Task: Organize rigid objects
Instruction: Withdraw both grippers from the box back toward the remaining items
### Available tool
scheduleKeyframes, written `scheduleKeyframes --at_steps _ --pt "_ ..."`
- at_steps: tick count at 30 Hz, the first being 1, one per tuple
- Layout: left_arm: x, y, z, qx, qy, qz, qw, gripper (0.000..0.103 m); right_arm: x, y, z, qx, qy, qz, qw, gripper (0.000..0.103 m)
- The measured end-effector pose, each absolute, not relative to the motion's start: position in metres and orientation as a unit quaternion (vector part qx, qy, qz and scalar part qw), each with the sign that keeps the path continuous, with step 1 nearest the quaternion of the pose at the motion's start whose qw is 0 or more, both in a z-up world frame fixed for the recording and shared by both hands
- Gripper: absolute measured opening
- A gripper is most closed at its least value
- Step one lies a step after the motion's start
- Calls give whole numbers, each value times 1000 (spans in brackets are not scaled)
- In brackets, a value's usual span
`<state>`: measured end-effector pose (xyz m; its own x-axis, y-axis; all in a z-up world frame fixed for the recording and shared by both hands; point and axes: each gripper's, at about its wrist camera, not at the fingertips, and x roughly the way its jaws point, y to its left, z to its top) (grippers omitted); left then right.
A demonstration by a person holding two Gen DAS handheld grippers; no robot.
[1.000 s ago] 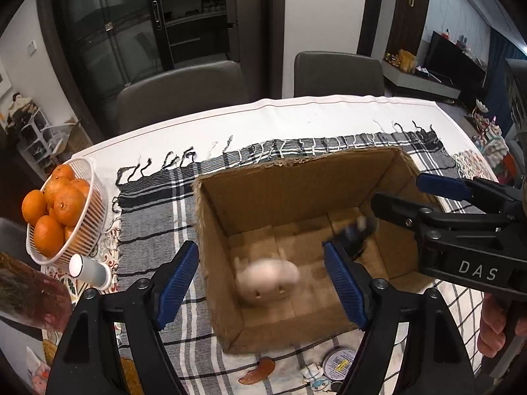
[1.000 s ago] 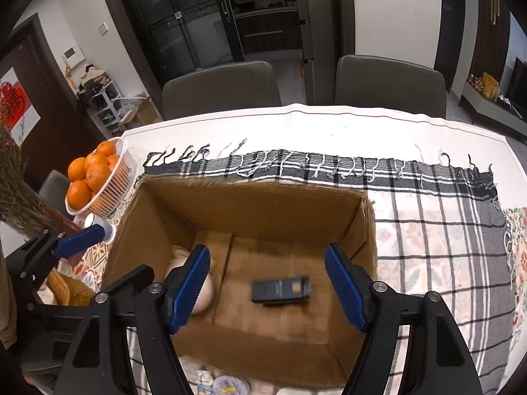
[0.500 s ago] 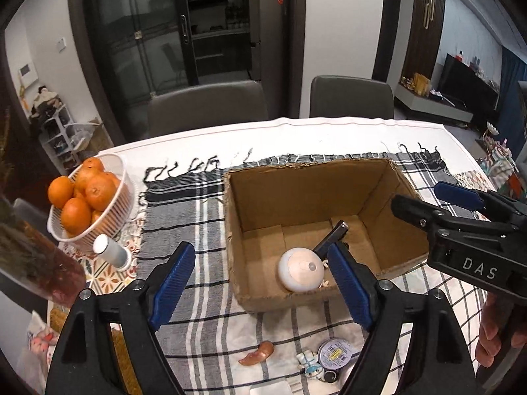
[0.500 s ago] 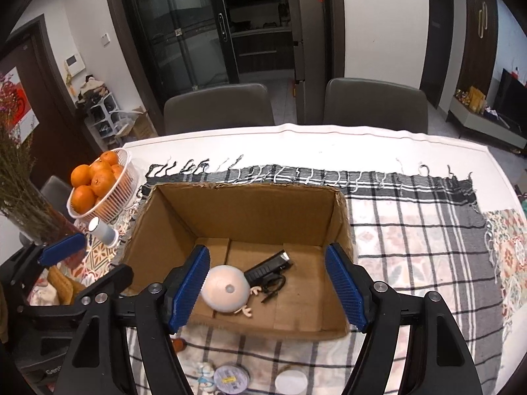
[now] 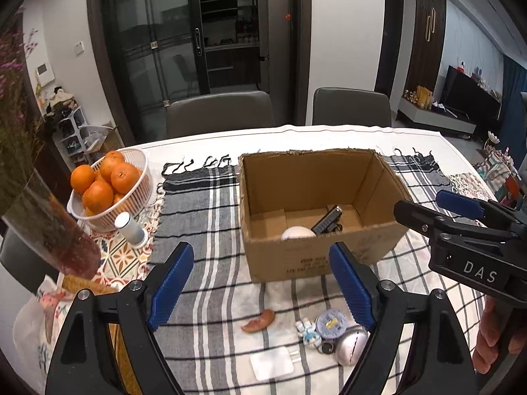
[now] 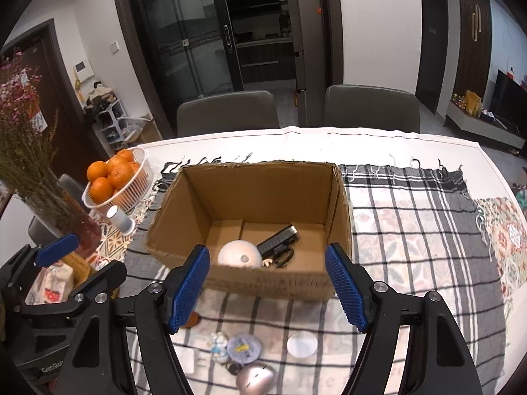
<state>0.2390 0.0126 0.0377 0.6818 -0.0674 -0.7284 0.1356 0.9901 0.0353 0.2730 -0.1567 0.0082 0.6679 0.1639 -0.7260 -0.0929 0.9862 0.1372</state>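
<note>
- Left gripper (image 5: 260, 283): jaws wide apart, nothing betw. them, held above the checked cloth in front of the brown cardboard box (image 5: 316, 256).
- Right gripper (image 6: 268, 283): jaws also wide apart, empty, at the box's near wall.
- In box: white round dome-shaped gadget (image 6: 239, 255) on the floor by the near wall, touching a black rectangular device (image 6: 278, 238) lying tilted just beside it.
- On desk in front of box, near each other: silver oval mouse (image 5: 351, 345), round blue-rimmed tin (image 5: 330, 322), small white-blue figurine (image 5: 309, 330), white flat charger (image 5: 272, 367), reddish-brown curved piece (image 5: 258, 320).
- Left of box: white plastic basket of oranges (image 5: 108, 184), well apart.
</note>
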Motion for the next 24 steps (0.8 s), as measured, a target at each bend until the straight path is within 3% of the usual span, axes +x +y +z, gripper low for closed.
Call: scheduleKeyframes --at_steps 24 --pt "124 38 7 58 314 -25 947 94 160 -138 -18 37 340 54 938 75"
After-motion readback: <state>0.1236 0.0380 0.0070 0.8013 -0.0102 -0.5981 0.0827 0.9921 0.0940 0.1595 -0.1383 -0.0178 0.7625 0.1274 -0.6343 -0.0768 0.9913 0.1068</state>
